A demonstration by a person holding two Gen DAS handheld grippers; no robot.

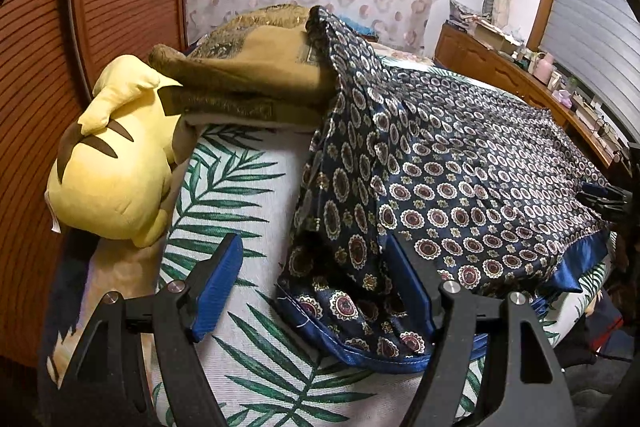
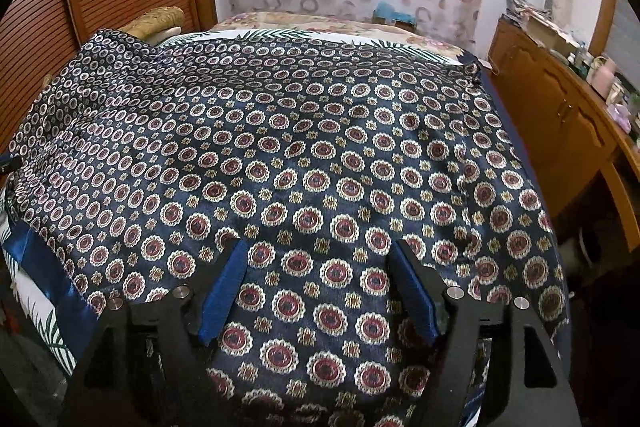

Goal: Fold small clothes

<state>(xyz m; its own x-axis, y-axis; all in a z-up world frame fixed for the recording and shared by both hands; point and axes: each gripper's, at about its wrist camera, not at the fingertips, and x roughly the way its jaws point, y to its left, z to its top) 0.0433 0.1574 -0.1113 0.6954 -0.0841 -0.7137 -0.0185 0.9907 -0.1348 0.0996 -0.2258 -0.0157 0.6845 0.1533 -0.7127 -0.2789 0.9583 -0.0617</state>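
- My left gripper [image 1: 312, 281] stands released, jaws wide — nothing pinched between them. Its right finger [image 1: 414, 289] sits at the bunched near corner of the navy satin garment [image 1: 460, 187]; whether it touches I cannot tell.
- My right gripper [image 2: 320, 285] is also released, hovering over the flat spread of that garment [image 2: 320, 147], its blue pads apart with no cloth gripped.
- The garment — navy with red medallions and a blue satin hem [image 1: 576, 263] — lies spread across the bed, over the palm-leaf sheet [image 1: 240, 211].
- Its far corner drapes up onto a pile of tan cushions [image 1: 256, 75].
- A yellow plush toy [image 1: 112, 171] lies beside the cushions, at the bed's left edge.
- A wooden dresser [image 2: 560, 115] stands along the right.
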